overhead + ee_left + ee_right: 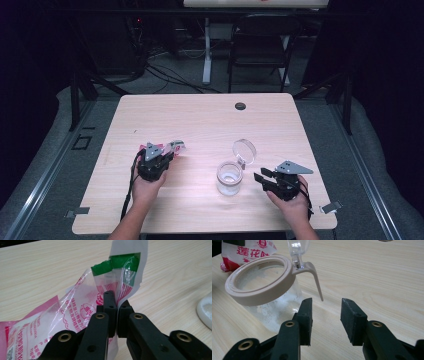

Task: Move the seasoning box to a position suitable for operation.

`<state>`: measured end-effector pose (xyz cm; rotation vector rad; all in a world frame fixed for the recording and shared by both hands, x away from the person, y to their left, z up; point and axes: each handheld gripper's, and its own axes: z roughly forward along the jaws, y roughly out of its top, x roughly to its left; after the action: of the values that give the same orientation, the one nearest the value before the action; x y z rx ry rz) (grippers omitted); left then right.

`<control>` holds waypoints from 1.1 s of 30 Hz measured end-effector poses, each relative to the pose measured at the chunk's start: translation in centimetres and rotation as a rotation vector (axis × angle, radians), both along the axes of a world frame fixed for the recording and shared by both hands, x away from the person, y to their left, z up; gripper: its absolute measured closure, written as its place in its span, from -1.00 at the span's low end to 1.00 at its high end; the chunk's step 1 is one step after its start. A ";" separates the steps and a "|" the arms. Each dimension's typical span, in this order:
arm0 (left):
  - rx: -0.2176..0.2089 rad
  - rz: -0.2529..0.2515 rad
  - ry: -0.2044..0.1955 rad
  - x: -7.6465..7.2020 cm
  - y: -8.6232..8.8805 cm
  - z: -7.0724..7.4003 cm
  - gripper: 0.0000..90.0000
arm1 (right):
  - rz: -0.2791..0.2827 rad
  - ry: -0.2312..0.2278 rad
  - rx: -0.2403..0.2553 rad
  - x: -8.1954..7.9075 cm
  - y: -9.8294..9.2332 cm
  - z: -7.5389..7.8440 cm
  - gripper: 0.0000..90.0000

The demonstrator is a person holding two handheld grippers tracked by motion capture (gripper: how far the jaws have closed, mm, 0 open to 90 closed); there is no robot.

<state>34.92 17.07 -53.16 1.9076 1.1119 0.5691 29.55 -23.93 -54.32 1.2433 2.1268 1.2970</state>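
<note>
A pink and white plastic bag (75, 307) with a green strip at its torn top lies on the left of the table, seen from above as the bag (176, 146). My left gripper (161, 154) is shut on the bag's top corner; in the left gripper view its fingertips (110, 300) pinch the film. A clear jar (229, 178) with a beige rim stands right of centre, its hinged lid (244, 150) flipped open. My right gripper (260, 177) is open just right of the jar, empty. In the right gripper view the jar (262, 287) stands left of the open right gripper (325, 312).
A dark round grommet (240, 106) sits near the table's far edge. A black folding chair (262, 45) and cables stand beyond the table. Bare wood (200, 120) spreads between the jar and the far edge.
</note>
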 end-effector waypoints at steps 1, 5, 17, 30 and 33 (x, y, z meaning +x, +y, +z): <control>-0.005 0.006 0.002 0.0 0.2 0.2 0.99 | 0.000 0.000 0.001 0.0 0.0 0.0 0.37; -0.049 0.022 0.013 0.0 1.1 0.6 0.99 | 0.000 0.001 -0.001 0.0 0.1 0.0 0.37; -0.116 0.037 0.012 -0.4 3.3 1.5 1.00 | 0.012 0.003 0.004 0.2 0.3 0.0 0.35; -0.192 0.035 0.034 -0.3 4.1 1.7 1.00 | 0.009 0.005 0.017 0.2 0.2 0.0 0.33; -0.201 0.023 0.038 -0.2 4.4 1.7 0.99 | 0.008 0.004 0.019 0.2 0.2 0.0 0.33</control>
<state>34.71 21.47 -51.43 1.7404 1.1708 0.4182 29.78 -23.78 -54.29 1.2474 2.1295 1.3216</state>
